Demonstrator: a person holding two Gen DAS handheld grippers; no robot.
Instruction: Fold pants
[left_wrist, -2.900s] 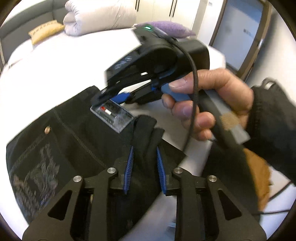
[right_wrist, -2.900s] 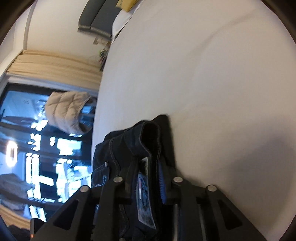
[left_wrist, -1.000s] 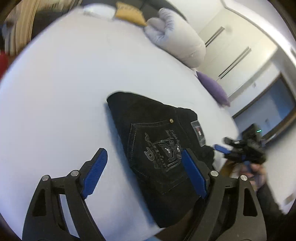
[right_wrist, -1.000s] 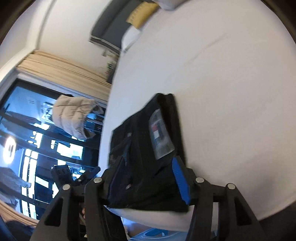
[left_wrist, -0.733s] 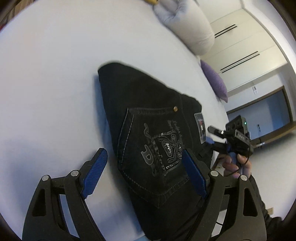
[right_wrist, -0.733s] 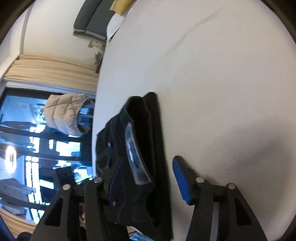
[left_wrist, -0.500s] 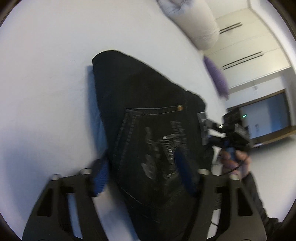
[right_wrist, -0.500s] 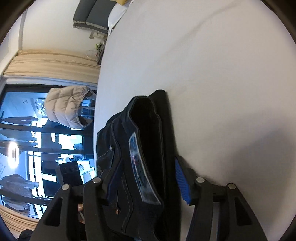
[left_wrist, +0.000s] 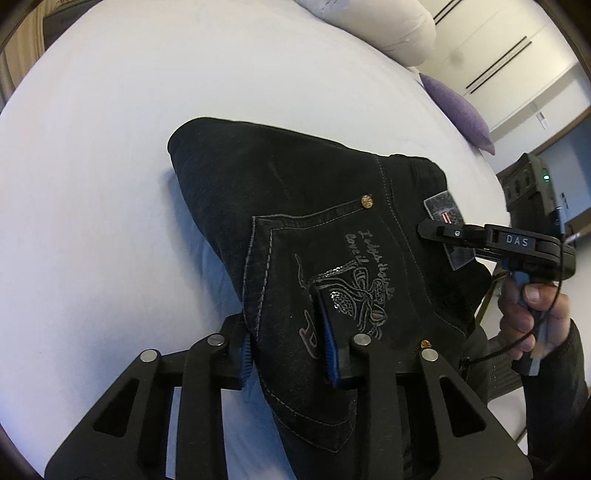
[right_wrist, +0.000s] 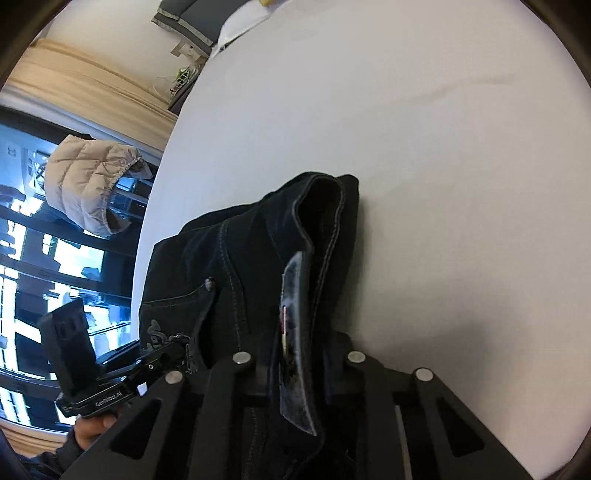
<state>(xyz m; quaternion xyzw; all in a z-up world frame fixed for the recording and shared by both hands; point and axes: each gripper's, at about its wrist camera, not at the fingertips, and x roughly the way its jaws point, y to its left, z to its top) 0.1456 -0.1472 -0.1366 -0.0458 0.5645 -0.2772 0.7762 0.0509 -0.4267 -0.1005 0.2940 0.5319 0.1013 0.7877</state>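
Observation:
Black folded pants (left_wrist: 295, 229) lie on the white bed (left_wrist: 110, 147), back pocket with silver embroidery facing up. My left gripper (left_wrist: 286, 341) is shut on the pants' near edge at the pocket, blue pads pinching the fabric. My right gripper (right_wrist: 299, 365) is shut on the waistband by the grey label patch (right_wrist: 291, 354). It also shows in the left wrist view (left_wrist: 436, 229), at the right beside the same label. The left gripper shows in the right wrist view (right_wrist: 177, 350), at the lower left.
A rolled white duvet (left_wrist: 376, 26) and a purple pillow (left_wrist: 458, 107) lie at the bed's far side. A beige puffer jacket (right_wrist: 88, 184) hangs by the dark window. The bed's edge runs close to both grippers.
Both grippers were open above the folded pants a second ago. They have moved down onto the pants and closed: left on the pocket edge, right on the waistband.

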